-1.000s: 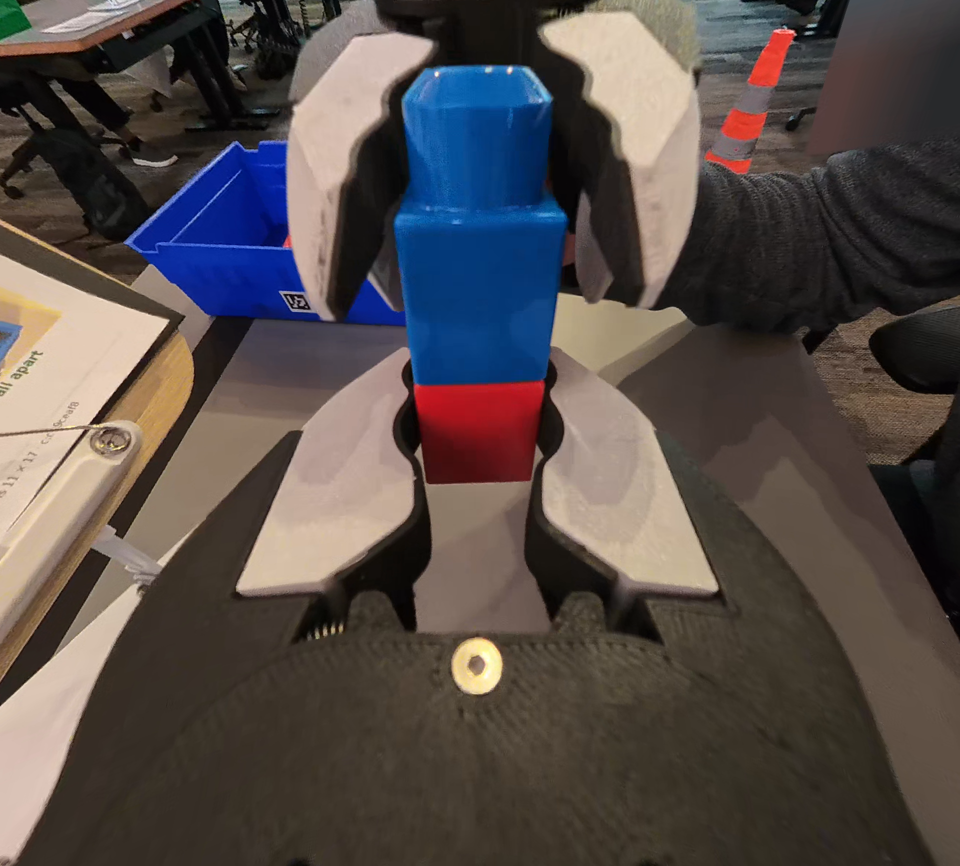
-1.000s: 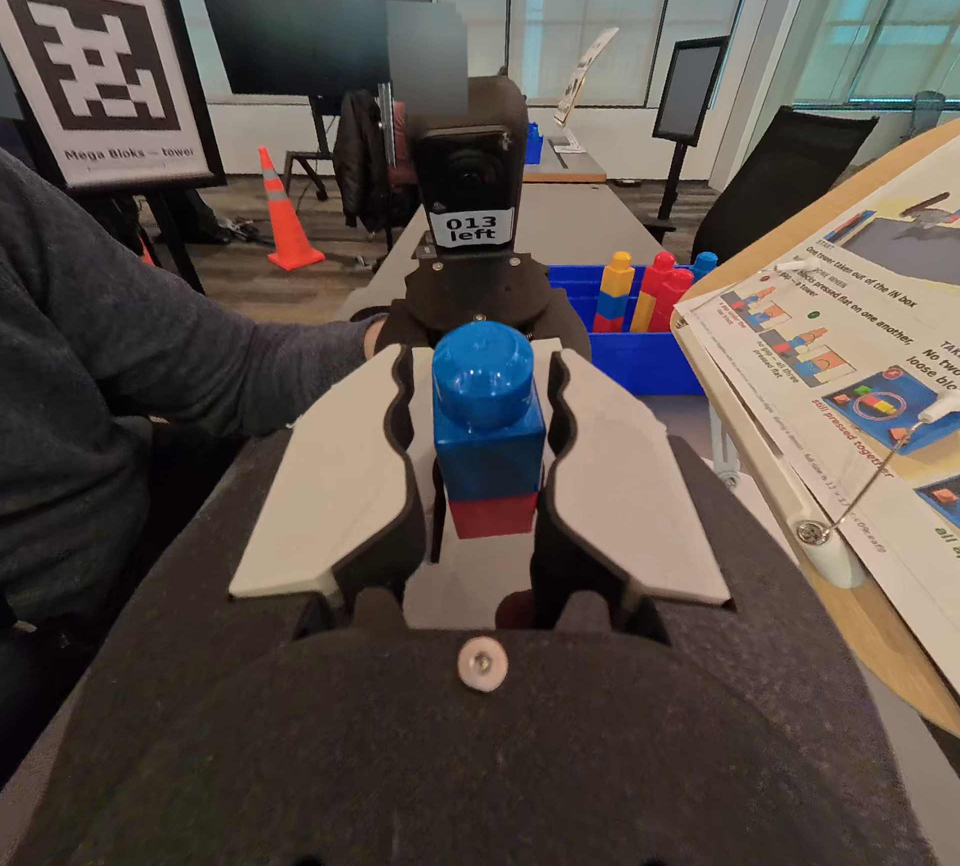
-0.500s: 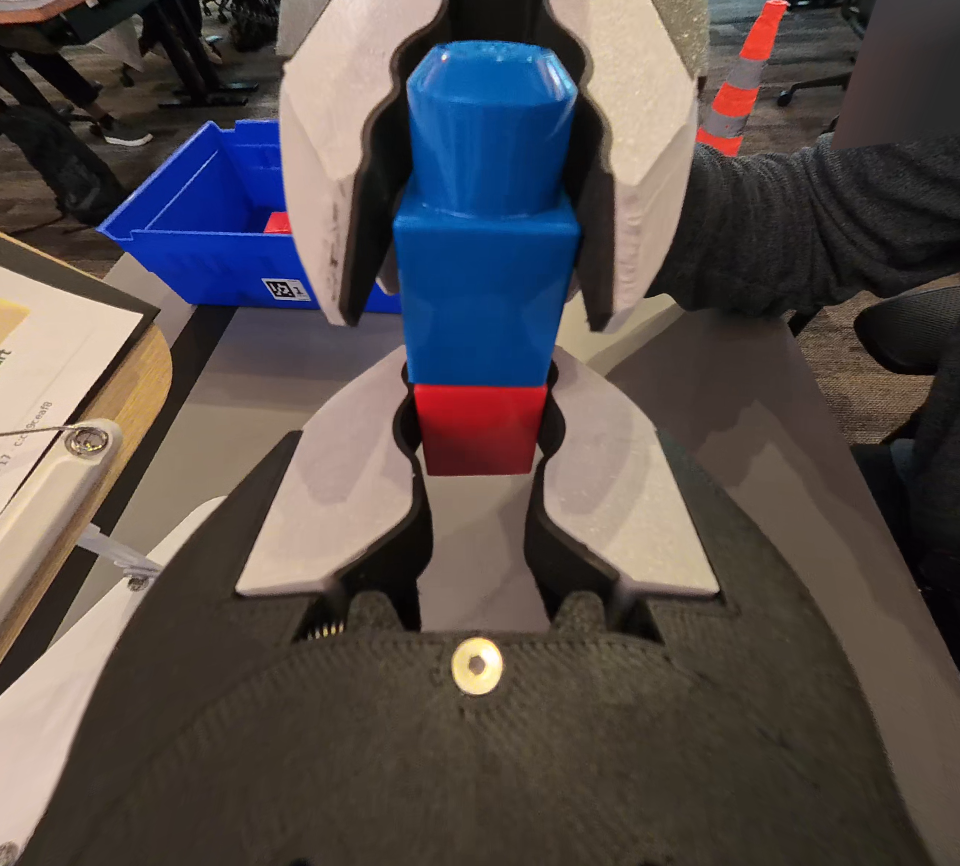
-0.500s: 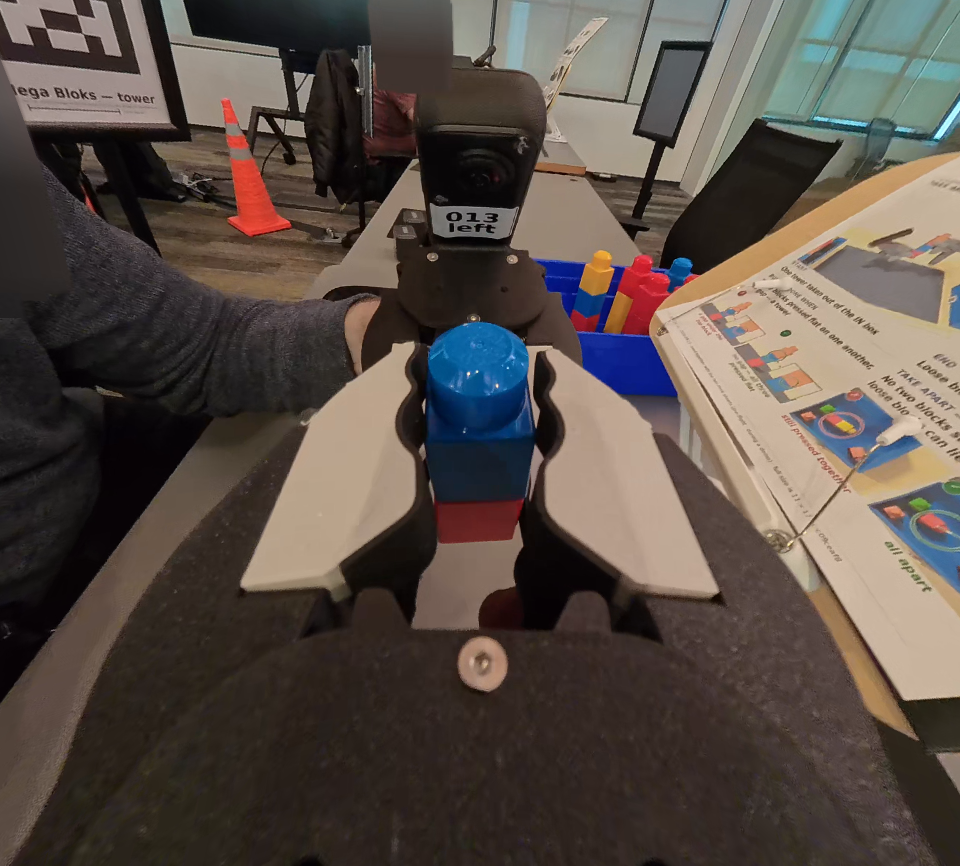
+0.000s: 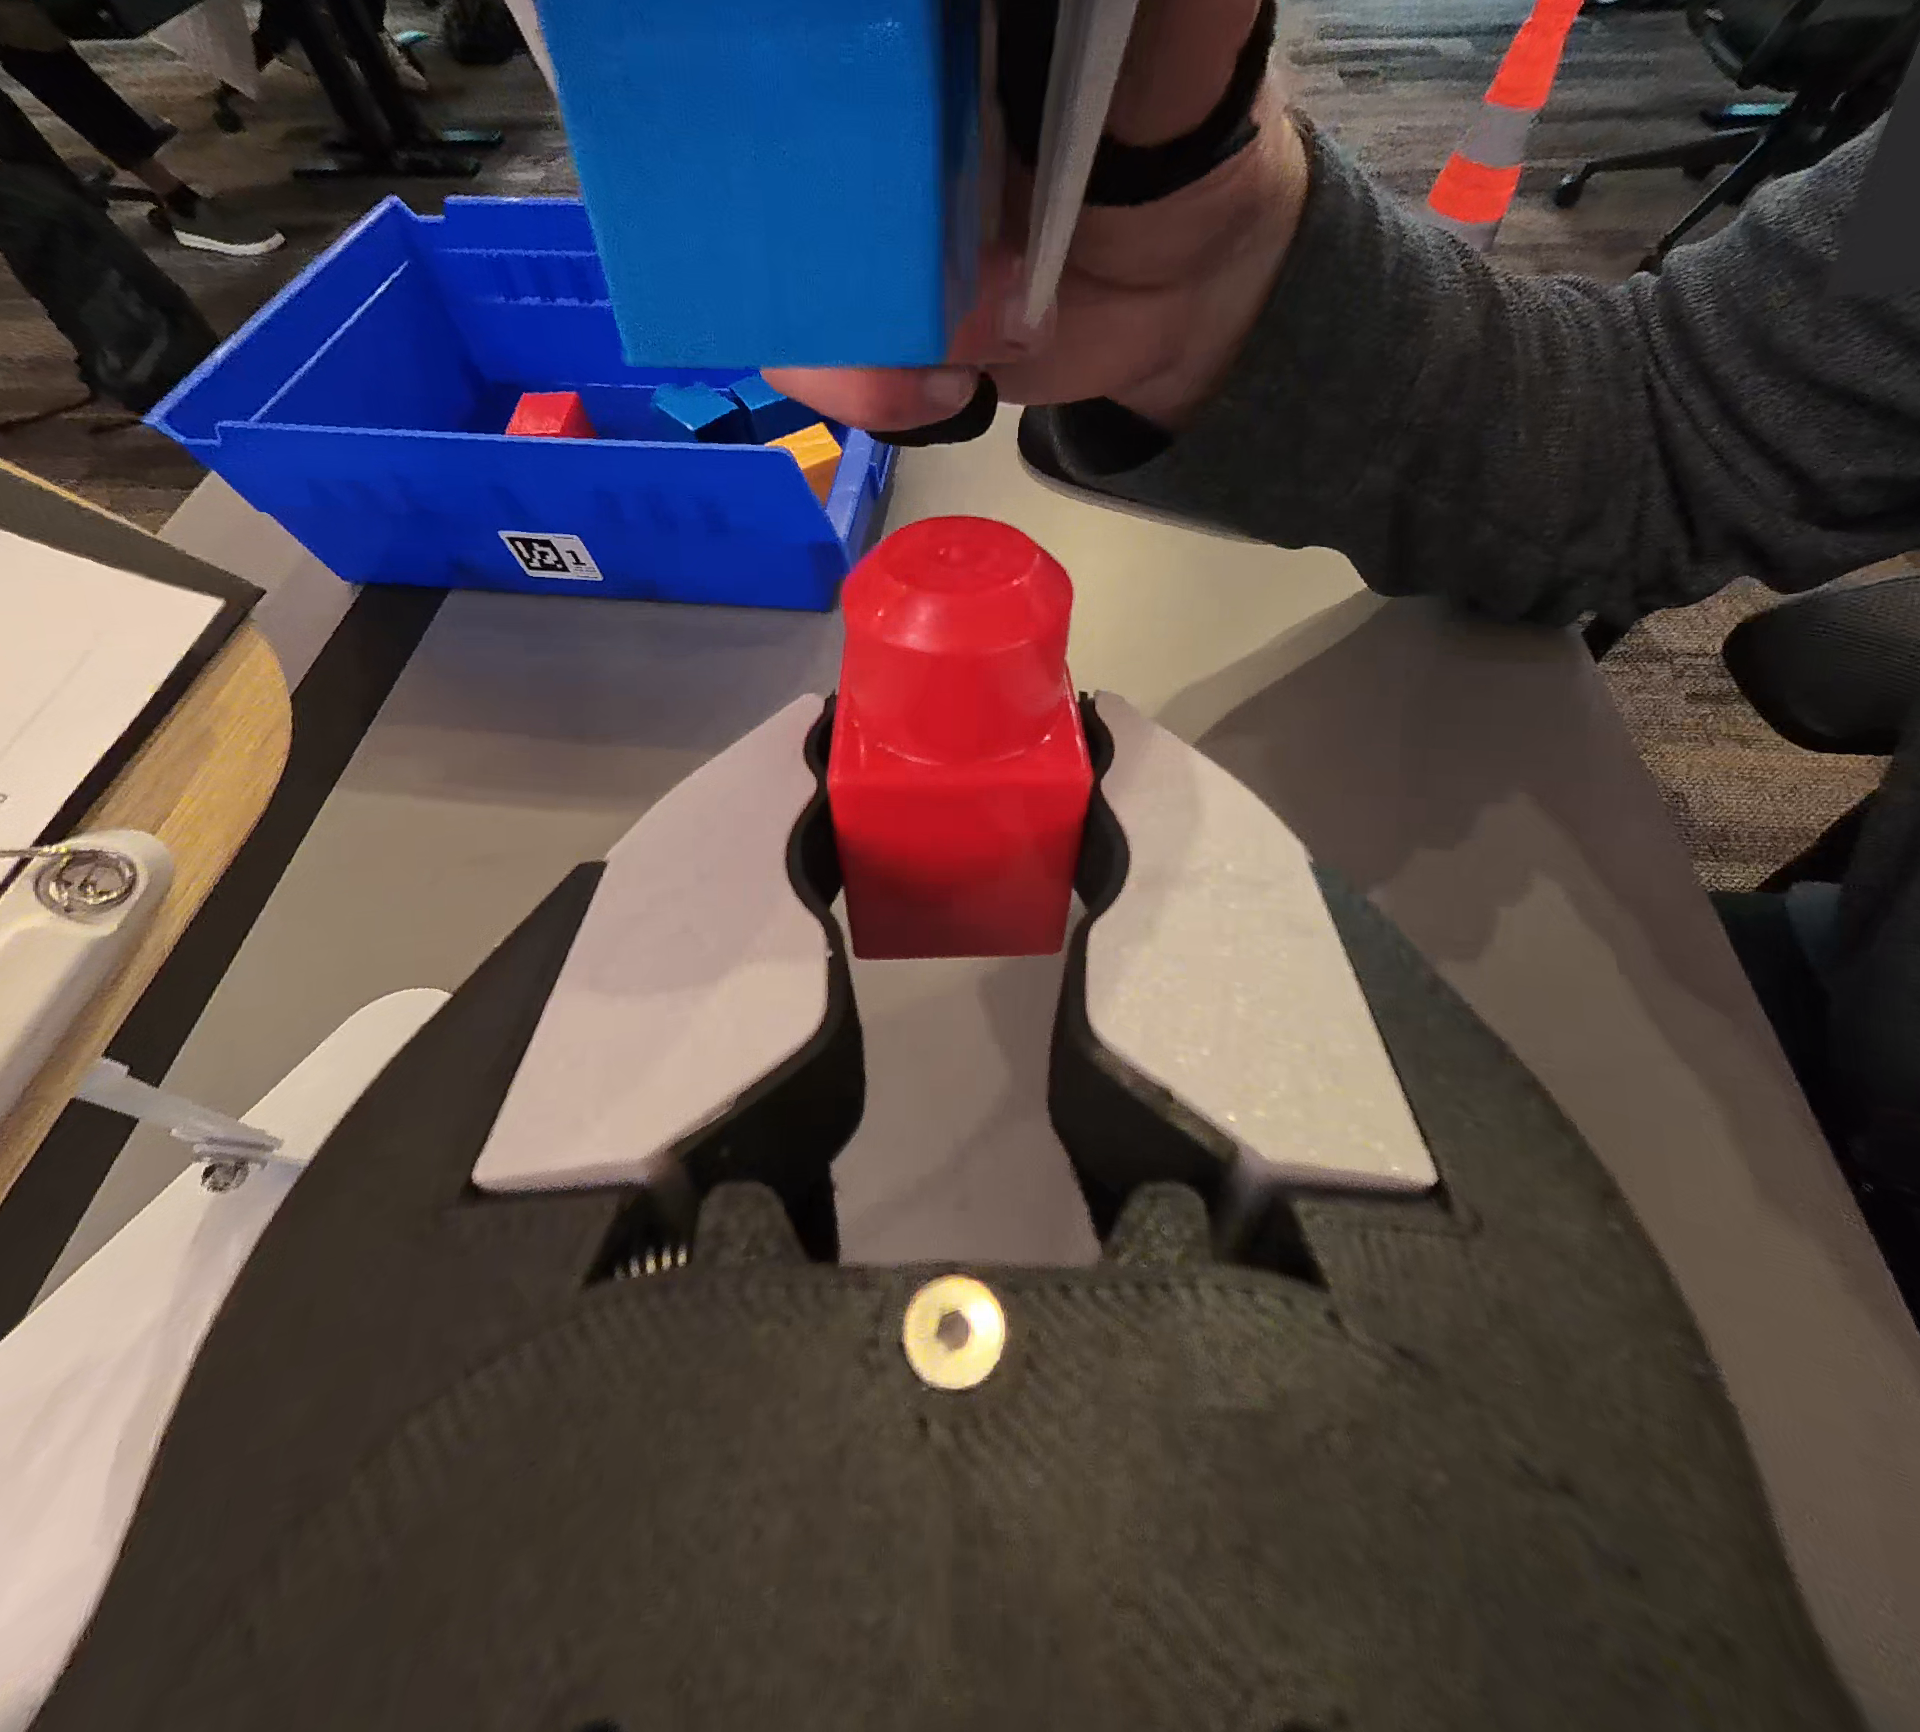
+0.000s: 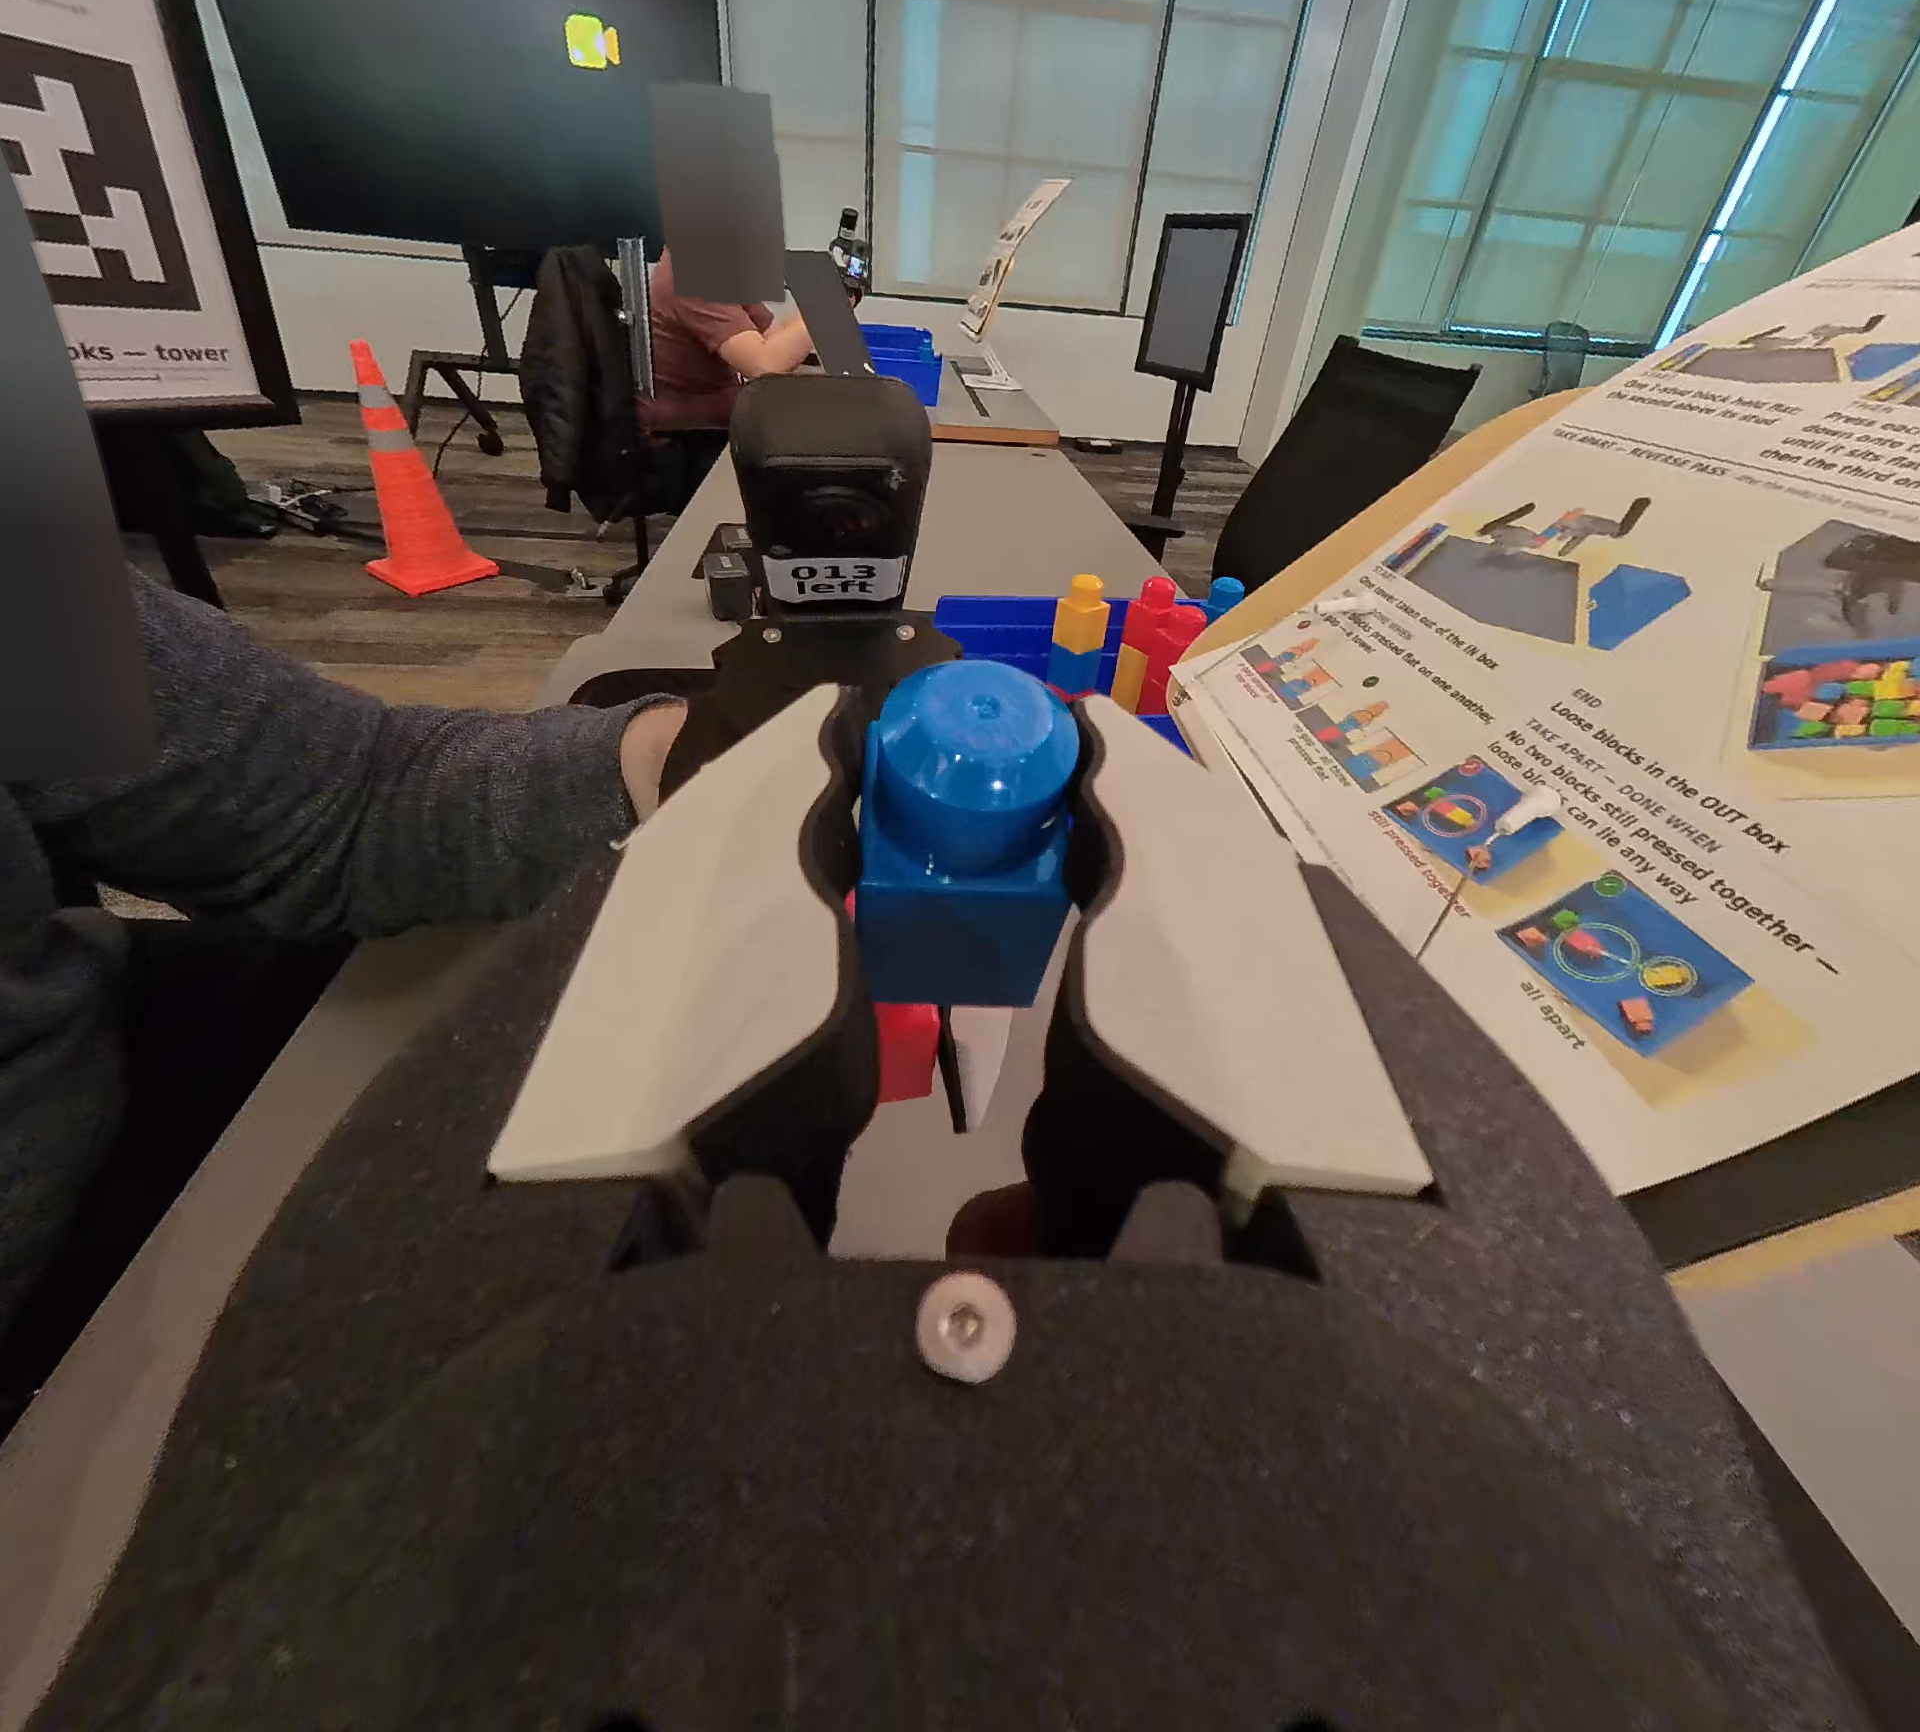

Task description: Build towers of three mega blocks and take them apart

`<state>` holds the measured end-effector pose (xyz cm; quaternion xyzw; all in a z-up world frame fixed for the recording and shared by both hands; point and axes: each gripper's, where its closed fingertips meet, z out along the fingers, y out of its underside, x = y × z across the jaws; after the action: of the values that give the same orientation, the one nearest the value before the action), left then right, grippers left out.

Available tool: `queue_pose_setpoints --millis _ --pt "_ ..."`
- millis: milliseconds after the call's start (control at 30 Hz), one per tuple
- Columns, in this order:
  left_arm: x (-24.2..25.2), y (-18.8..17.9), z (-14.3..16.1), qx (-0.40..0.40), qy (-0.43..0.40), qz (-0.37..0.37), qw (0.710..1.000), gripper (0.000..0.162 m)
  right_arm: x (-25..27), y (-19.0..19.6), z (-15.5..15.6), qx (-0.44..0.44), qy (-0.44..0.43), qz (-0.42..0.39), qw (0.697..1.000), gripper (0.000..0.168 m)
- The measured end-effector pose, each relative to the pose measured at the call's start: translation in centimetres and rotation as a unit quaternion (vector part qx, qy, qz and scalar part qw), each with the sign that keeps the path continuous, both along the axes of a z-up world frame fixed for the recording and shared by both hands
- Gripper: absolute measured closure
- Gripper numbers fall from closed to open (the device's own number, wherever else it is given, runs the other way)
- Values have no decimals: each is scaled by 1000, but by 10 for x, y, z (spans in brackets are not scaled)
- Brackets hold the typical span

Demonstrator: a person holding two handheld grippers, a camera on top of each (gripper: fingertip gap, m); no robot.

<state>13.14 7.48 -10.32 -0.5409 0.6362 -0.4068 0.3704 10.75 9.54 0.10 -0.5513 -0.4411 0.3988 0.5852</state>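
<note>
Now, at the left of the left wrist view, a blue bin (image 5: 436,477) sits on the grey table (image 5: 582,706) with loose blocks inside. Right of it the left gripper (image 5: 961,809) is clamped on the red block (image 5: 956,809), stud up. Above, clear of that stud, the right gripper (image 6: 966,851) pinches the blue block (image 6: 961,882). Farther right in the right wrist view, an instruction sheet (image 6: 1621,747) lies on a tilted board
</note>
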Motion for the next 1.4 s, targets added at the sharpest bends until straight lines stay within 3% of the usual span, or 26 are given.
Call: queue_pose_setpoints --millis 200,333,500,667,733,800,900,1000,1100,1167,1267,1400 --pt "-5 5 3 0 -3 7 1000 121 14 12 -3 -4 -10 -32 999 133" --pt "-8 8 6 2 -6 13 1000 120 74 51 -18 -31 -38 -142 989 133" --pt "-10 11 6 3 -4 18 1000 121 184 101 -62 -97 -94 -329 934 132" --pt "-9 11 6 3 -4 19 1000 121 264 121 -117 -197 -115 -442 867 131" --pt "-9 10 6 3 -3 18 1000 121 286 125 -133 -220 -121 -479 841 121" --pt "-8 11 6 5 -5 21 1000 121 294 125 -135 -218 -136 -498 828 113" --pt "-9 13 7 4 -8 24 1000 121 284 121 -112 -168 -161 -510 828 111" --pt "-10 15 11 1 -18 31 999 121 236 113 -77 -99 -166 -457 868 113" --pt "-10 16 18 -2 -33 35 999 121 150 89 -50 -64 -132 -312 939 115" --pt "-11 16 22 1 -40 38 998 121 98 69 -44 -50 -129 -221 965 116" --pt "-11 15 26 3 -47 41 998 120 34 36 -40 -42 -113 -94 988 111" --pt "-11 12 28 2 -51 36 998 121 -13 9 -39 -39 -86 -3 996 109"
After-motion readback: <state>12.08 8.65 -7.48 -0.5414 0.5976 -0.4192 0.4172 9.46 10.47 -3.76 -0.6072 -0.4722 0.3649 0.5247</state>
